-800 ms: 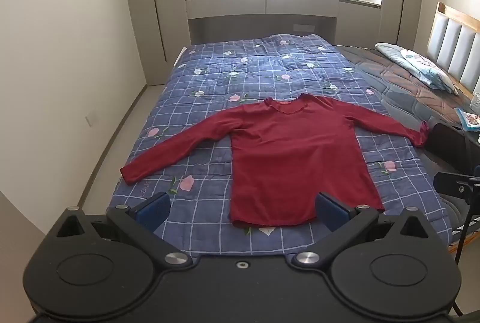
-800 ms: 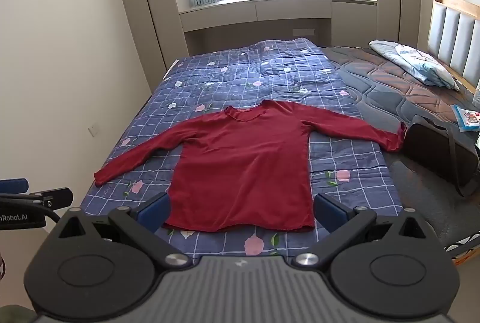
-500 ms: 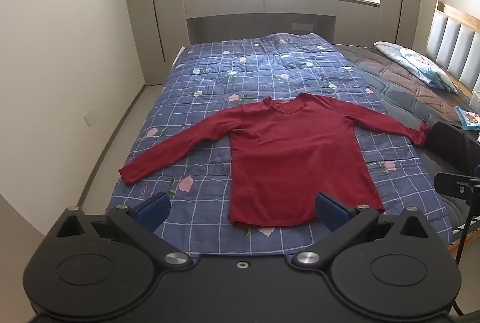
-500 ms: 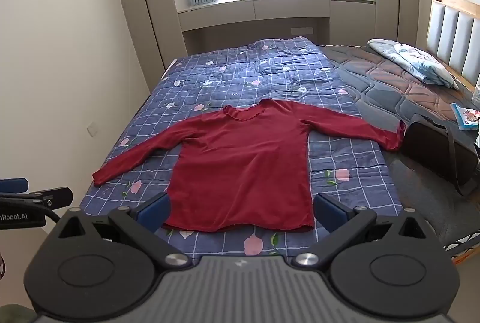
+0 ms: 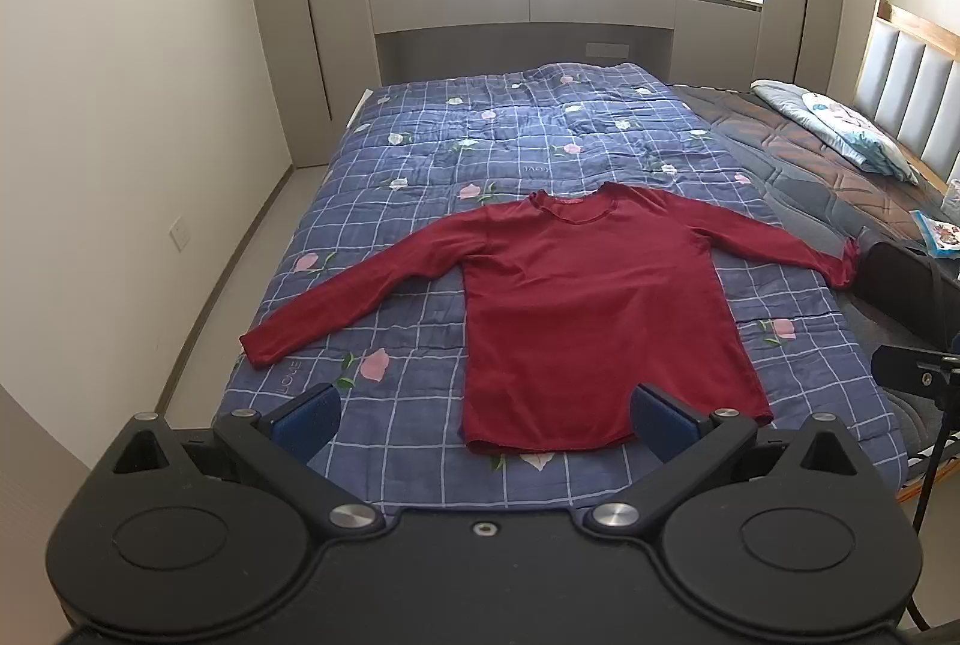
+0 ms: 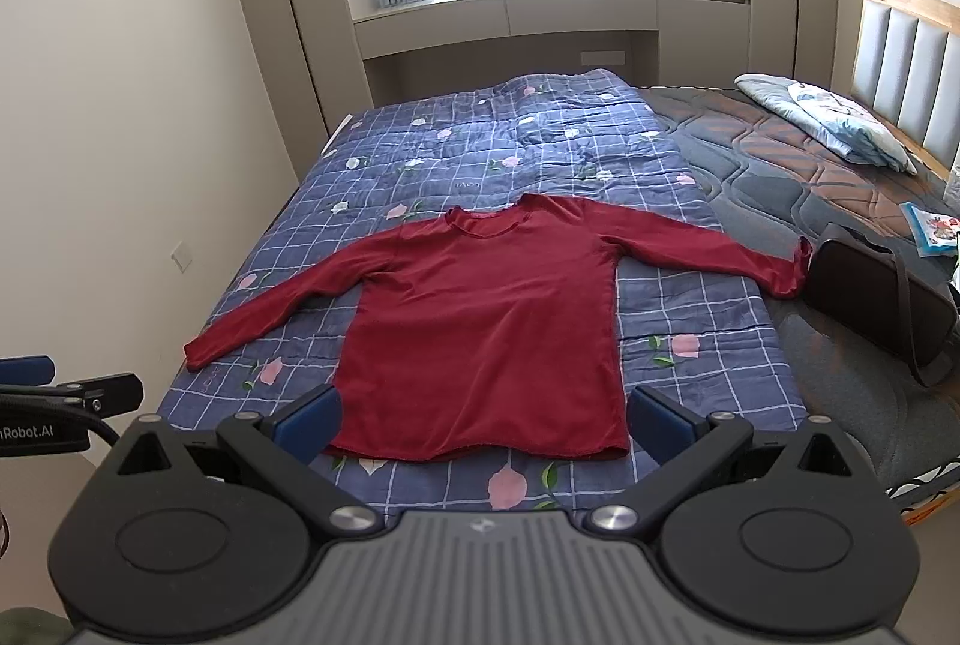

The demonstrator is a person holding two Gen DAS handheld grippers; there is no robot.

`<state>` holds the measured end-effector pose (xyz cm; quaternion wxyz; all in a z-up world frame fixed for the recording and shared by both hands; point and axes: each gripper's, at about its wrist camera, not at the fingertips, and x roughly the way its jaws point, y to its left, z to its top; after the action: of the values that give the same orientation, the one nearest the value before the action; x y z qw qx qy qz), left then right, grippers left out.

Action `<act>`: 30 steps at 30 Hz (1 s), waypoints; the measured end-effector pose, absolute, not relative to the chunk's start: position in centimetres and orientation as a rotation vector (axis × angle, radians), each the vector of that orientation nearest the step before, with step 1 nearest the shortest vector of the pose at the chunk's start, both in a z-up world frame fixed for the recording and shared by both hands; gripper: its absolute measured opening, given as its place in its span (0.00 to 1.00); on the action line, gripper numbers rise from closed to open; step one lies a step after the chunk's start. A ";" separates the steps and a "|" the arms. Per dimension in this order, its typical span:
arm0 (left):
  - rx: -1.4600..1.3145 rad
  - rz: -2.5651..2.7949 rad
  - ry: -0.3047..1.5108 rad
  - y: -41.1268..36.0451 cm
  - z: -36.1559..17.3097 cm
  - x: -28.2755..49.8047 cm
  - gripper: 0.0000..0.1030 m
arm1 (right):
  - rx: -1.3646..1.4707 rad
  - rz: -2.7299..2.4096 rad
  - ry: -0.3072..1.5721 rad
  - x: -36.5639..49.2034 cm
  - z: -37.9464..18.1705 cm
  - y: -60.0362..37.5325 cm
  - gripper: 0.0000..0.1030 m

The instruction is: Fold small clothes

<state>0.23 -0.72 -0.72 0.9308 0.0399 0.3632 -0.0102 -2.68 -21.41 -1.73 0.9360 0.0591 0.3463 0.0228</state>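
A dark red long-sleeved shirt (image 5: 588, 303) lies flat on the blue checked quilt (image 5: 510, 135), both sleeves spread out; it also shows in the right wrist view (image 6: 486, 333). My left gripper (image 5: 483, 414) is open and empty, held back from the bed's near edge, in front of the shirt's hem. My right gripper (image 6: 483, 414) is open and empty too, centred before the hem. The left gripper's tip (image 6: 66, 387) shows at the left edge of the right wrist view. The right gripper's tip (image 5: 912, 366) shows at the right edge of the left wrist view.
A black bag (image 6: 882, 297) lies on the bare mattress (image 6: 780, 153) by the shirt's right cuff. A pillow (image 6: 828, 114) and headboard (image 6: 906, 63) are at far right. A wall (image 5: 120, 105) runs along the left; window and cabinets are behind.
Both views have shifted very slightly; the shirt lies as before and both grippers remain open.
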 end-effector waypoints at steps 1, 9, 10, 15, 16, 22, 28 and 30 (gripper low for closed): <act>0.082 -0.025 0.745 -0.4 -0.5 0.3 0.99 | 0.120 0.048 0.708 -2.7 -1.7 -21.4 1.00; 0.082 -0.025 0.746 -0.2 -0.4 0.3 0.99 | 0.120 0.047 0.710 -2.4 -1.7 -21.5 1.00; 0.082 -0.025 0.746 -0.2 -0.5 0.3 0.99 | 0.120 0.047 0.710 -2.4 -1.7 -21.4 1.00; 0.081 -0.027 0.747 -0.2 -0.4 0.3 0.99 | 0.119 0.046 0.709 -2.5 -1.8 -21.5 1.00; 0.081 -0.026 0.746 -0.2 -0.4 0.2 0.99 | 0.118 0.046 0.709 -2.6 -1.8 -21.4 1.00; 0.081 -0.026 0.745 -0.2 -0.4 0.2 0.99 | 0.120 0.047 0.709 -2.6 -1.8 -21.4 1.00; 0.081 -0.028 0.743 -0.3 -0.3 0.2 0.99 | 0.120 0.046 0.713 -2.7 -1.7 -21.1 1.00; 0.082 -0.028 0.744 -0.4 -0.2 0.2 0.99 | 0.121 0.045 0.714 -2.5 -1.9 -21.2 1.00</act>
<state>0.16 -0.41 -0.24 0.9307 0.0400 0.3634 -0.0137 -2.52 -21.17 -1.93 0.9348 0.0592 0.3494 0.0220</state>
